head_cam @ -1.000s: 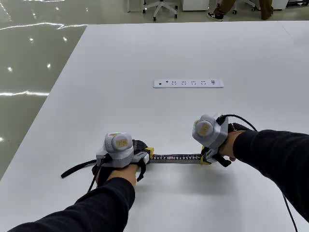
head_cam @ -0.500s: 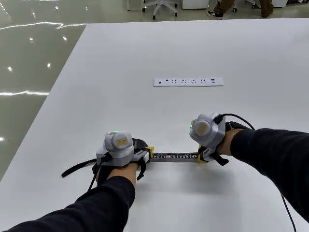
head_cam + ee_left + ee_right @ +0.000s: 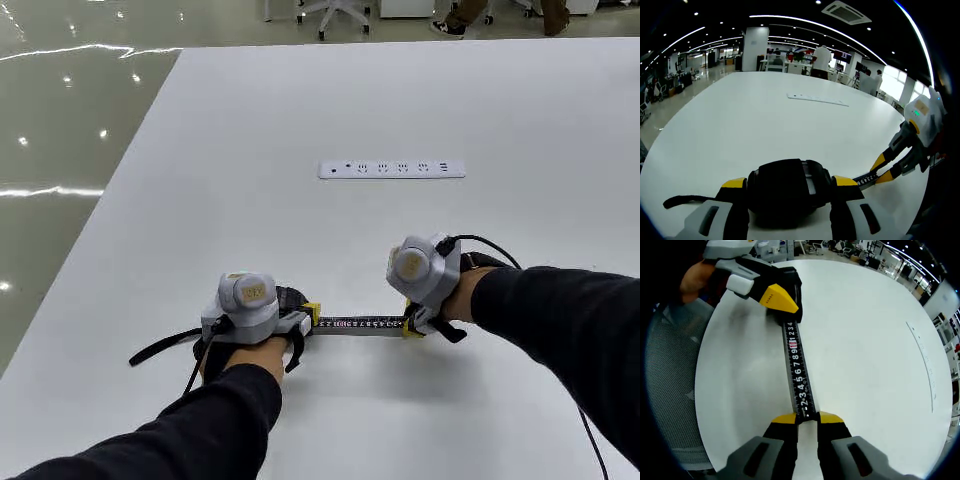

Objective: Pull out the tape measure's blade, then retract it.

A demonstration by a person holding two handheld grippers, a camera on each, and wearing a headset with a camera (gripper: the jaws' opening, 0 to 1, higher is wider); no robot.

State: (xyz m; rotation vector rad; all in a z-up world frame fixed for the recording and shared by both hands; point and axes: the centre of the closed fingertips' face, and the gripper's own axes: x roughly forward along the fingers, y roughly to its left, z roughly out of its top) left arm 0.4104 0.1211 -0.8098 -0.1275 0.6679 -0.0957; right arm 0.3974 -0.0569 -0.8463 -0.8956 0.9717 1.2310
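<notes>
Right gripper view showed my right gripper (image 3: pixel 807 418) clamped on the tip of the blade (image 3: pixel 797 370). A short run stretched straight ahead to the case (image 3: pixel 787 192), which the left gripper (image 3: pixel 790 182) held pinched between its jaws. I judged the blade mid-travel, though I couldn't tell whether on the pull or the retract. Next called for moving the right gripper along the blade's line, case pinned, tip never let snap.

Left gripper (image 3: pixel 306 318) clamps the tape case (image 3: pixel 291 299). Right gripper (image 3: pixel 411 326) pinches the blade (image 3: pixel 360 323), stretched flat between them on the table (image 3: pixel 250 120). Power strip (image 3: pixel 392 169) lies beyond, parallel to the far edge.
</notes>
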